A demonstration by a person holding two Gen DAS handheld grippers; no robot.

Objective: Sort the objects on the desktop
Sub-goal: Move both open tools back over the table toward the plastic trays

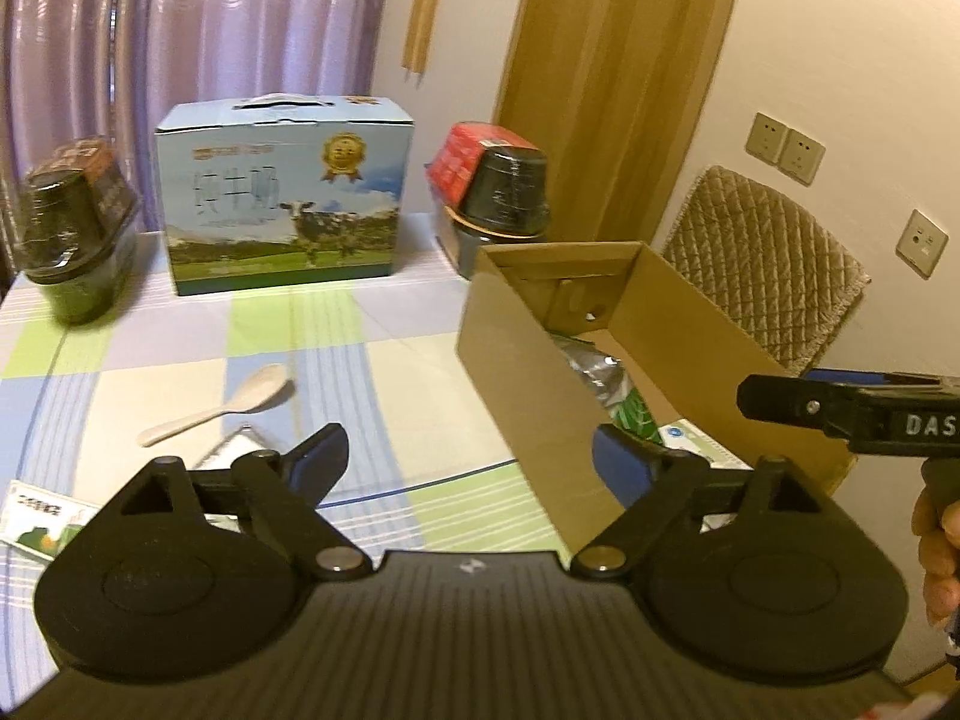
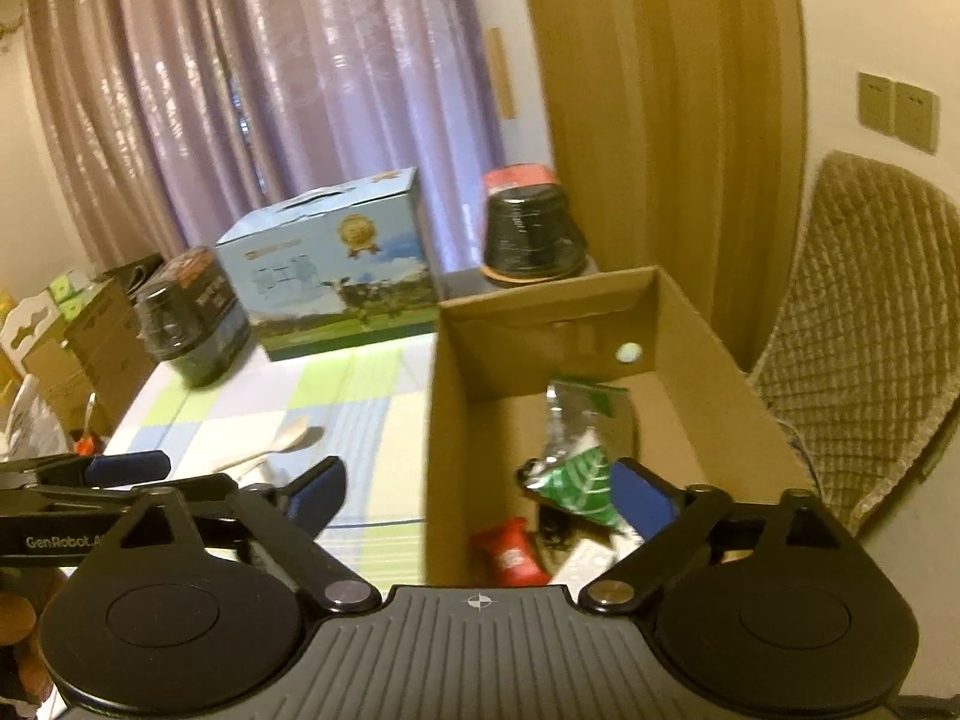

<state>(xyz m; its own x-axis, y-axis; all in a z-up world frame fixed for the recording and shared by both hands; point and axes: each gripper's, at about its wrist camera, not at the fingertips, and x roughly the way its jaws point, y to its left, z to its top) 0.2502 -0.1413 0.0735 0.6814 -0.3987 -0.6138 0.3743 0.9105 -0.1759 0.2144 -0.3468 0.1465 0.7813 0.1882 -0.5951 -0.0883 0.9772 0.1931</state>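
Purple curtains and a wooden door stand behind the table, which wears a checked cloth (image 1: 372, 372) in green, blue and white. On it I see a milk carton box (image 1: 282, 192) with a cow picture at the far side, and two dark wrapped bowls, one at the far left (image 1: 72, 228) and one at the far right (image 1: 504, 192).

My left gripper (image 1: 468, 456) is spread wide and holds nothing. My right gripper (image 2: 480, 492) is also wide and empty; it hangs above the near end of the open cardboard box (image 2: 456, 420). Inside this box lie already a green and silver snack bag (image 2: 576, 468), a red packet (image 2: 510, 552) and something white that I cannot name.

What is left to sort, as I judge, is the pale plastic spoon (image 1: 222, 405) on the cloth. It lies ahead of my left gripper and a little to the left, with the bowl end pointing away and to the right, toward the cardboard box, and the handle end coming near and to the left. So its long axis runs diagonal to my fingers. My left gripper is the nearer one; the right one is well apart from it, over the box. A small card with green print (image 1: 42, 519) also lies at the near left edge, beside my left gripper.

To take the spoon I think I must turn my wrist, so that the fingers close across the thin handle and not along it.
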